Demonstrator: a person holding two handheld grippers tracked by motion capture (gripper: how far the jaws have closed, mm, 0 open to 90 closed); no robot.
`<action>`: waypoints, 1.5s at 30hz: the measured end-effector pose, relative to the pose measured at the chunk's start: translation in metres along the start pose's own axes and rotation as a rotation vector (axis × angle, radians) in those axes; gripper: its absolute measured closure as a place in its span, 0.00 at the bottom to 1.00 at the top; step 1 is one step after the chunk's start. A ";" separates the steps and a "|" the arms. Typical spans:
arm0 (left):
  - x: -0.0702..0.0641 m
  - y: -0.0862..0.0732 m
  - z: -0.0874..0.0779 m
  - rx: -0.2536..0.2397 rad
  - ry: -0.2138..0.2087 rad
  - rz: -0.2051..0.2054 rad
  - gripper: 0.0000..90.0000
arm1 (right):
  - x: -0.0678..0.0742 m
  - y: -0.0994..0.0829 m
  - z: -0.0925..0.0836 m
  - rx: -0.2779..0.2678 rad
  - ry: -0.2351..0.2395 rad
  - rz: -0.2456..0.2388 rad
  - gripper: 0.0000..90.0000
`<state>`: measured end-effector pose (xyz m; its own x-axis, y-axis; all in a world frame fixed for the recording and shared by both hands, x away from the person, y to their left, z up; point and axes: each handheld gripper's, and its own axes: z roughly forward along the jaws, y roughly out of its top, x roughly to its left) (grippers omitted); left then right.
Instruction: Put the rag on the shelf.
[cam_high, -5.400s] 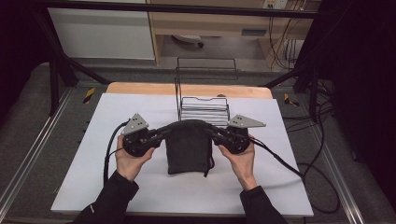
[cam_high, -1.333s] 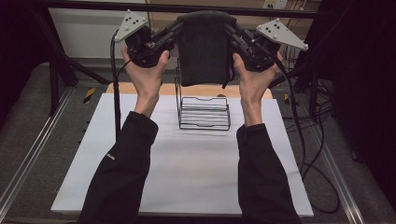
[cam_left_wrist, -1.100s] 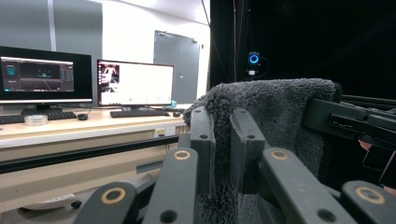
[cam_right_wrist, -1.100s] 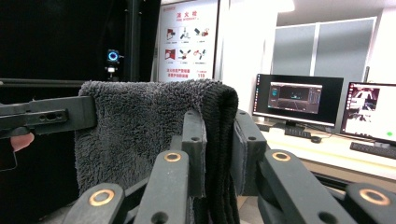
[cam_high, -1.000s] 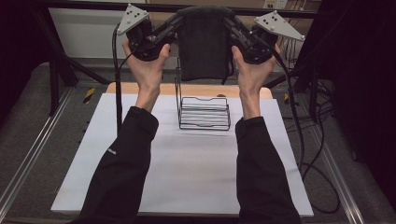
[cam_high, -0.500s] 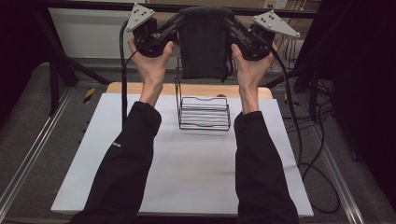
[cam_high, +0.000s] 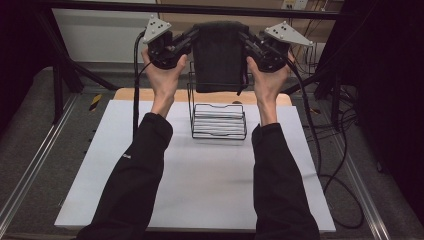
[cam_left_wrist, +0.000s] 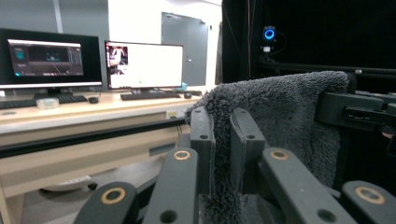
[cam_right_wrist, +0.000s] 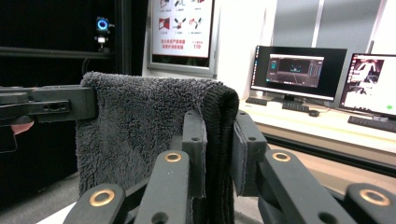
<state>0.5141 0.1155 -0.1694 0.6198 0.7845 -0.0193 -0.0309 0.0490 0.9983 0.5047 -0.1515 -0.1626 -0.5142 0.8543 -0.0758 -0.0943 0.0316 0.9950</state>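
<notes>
I'm holding the folded grey towel (cam_high: 219, 55) aloft, left gripper (cam_high: 192, 36) and right gripper (cam_high: 243, 38) each pinching a top corner, probably to drape over the wire rack (cam_high: 218, 120) next.

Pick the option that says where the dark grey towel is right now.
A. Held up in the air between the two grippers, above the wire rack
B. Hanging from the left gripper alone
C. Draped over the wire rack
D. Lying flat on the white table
A: the towel hangs raised between the left gripper and the right gripper, each clamped on an upper corner, above the wire rack.
</notes>
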 end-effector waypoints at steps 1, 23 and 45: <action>0.000 -0.003 0.000 0.002 -0.004 0.000 0.90 | 0.000 -0.002 0.000 0.003 0.002 -0.002 0.87; -0.005 -0.022 -0.019 0.044 -0.060 0.086 0.90 | 0.006 -0.030 -0.022 0.043 0.032 0.002 0.87; -0.011 -0.034 -0.034 0.052 -0.091 0.111 0.90 | 0.018 -0.040 -0.039 0.052 0.051 -0.072 0.87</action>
<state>0.4813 0.1260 -0.2050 0.6835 0.7239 0.0939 -0.0638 -0.0688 0.9956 0.4661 -0.1578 -0.2058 -0.5507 0.8212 -0.1495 -0.0887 0.1205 0.9887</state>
